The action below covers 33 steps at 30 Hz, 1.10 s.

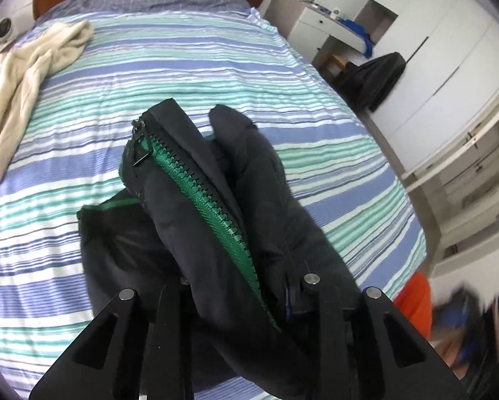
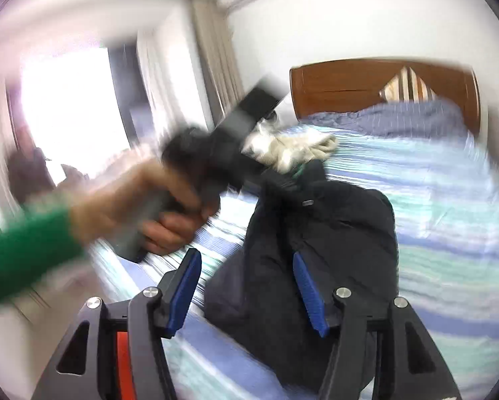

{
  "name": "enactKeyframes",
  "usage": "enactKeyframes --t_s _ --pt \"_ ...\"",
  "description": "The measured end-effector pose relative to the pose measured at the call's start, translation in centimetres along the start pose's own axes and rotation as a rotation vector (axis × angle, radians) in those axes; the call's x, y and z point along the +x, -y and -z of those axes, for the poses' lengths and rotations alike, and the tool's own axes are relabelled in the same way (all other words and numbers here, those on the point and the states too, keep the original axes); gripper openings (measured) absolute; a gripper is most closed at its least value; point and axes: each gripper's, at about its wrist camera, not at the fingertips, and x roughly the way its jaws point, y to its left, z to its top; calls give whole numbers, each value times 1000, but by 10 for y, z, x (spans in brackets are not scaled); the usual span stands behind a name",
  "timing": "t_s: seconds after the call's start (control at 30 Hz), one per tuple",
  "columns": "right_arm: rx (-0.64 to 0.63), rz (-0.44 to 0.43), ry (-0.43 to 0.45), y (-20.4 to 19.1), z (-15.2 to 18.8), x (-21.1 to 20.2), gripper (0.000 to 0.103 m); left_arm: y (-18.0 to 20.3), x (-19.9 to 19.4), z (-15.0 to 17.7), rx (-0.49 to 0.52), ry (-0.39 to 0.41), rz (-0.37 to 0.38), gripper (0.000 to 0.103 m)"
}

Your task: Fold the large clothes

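Dark padded fabric fills the left wrist view: the jacket (image 1: 216,220) is bunched up between the left gripper (image 1: 236,303) fingers, which are clenched on it, the green zipper (image 1: 199,193) running up from the grip and the rest hanging over the striped bed (image 1: 283,76). A thick, slippery bundle like this could slide out if it is swung.

From the right wrist view, blurred by motion, the right gripper (image 2: 246,286) stands spread and grasps nothing; the jacket (image 2: 333,233) hangs just beyond its blue pads (image 2: 308,291). Closing now might catch only a loose layer. A cream garment (image 2: 293,150) lies near enough to snag.
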Motion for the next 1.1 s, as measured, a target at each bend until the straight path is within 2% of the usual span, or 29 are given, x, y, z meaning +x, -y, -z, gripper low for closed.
enactKeyframes --t_s 0.07,0.1,0.13,0.23,0.33,0.47,0.57,0.7,0.8,0.93,1.1 --pt "42 80 -16 31 1 5 55 -7 3 1 9 -14 -15 27" --pt "75 63 -68 48 4 19 48 -12 5 2 6 -20 -19 27" --pt "96 28 -101 53 8 30 36 -11 8 1 0 -24 -21 27" --pt "62 -62 -186 43 25 74 36 -16 10 1 4 -31 -56 28" --pt "17 -98 -244 26 39 115 35 -30 11 3 -10 -42 -112 28" --pt "15 -94 -314 18 46 165 33 -75 17 12 -154 -51 -116 30" --pt "-41 -71 -336 9 53 193 33 -108 26 21 -290 -49 -111 34" --pt "-34 -52 -346 -1 63 213 33 -139 46 33 -407 -58 -121 42" --pt "-50 -33 -358 -3 66 221 32 -155 63 39 -477 -64 -105 43" --pt "-70 -4 -384 -4 66 235 32 -174 82 54 -593 -25 -66 44" --pt "-144 21 -401 -23 59 224 32 -179 79 66 -591 0 -50 44"
